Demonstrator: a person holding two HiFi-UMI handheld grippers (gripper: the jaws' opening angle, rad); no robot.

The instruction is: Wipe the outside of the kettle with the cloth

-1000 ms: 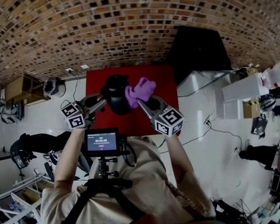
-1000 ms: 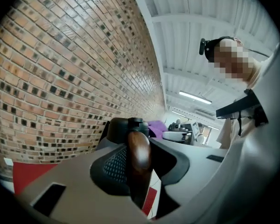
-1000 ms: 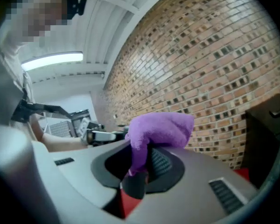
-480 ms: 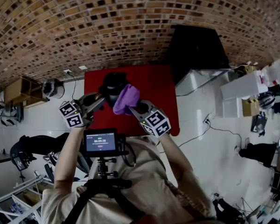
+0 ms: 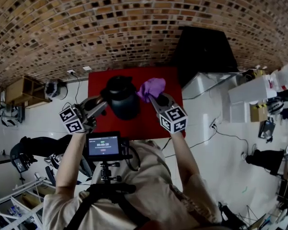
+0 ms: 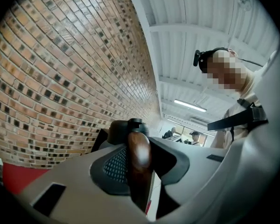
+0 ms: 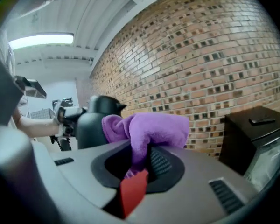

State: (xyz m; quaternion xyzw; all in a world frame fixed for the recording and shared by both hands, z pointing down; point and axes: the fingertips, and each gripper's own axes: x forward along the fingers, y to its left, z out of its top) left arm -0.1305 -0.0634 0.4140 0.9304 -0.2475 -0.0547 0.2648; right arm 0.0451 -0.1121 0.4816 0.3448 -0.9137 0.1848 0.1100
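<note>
Gripping kettle by wooden handle with clenched left gripper, likely steadying it over red worktop. Pinching purple cloth in clenched right gripper, just right of kettle, probably ready for wiping that side. Contact unclear.

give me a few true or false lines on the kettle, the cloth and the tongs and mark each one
1. The right tongs grip a purple cloth. True.
2. The kettle is white. False: it is black.
3. The left tongs are empty. False: they are shut on the kettle's brown handle.
4. The table is red. True.
5. The cloth lies spread flat on the table. False: it is bunched up in the right tongs.
</note>
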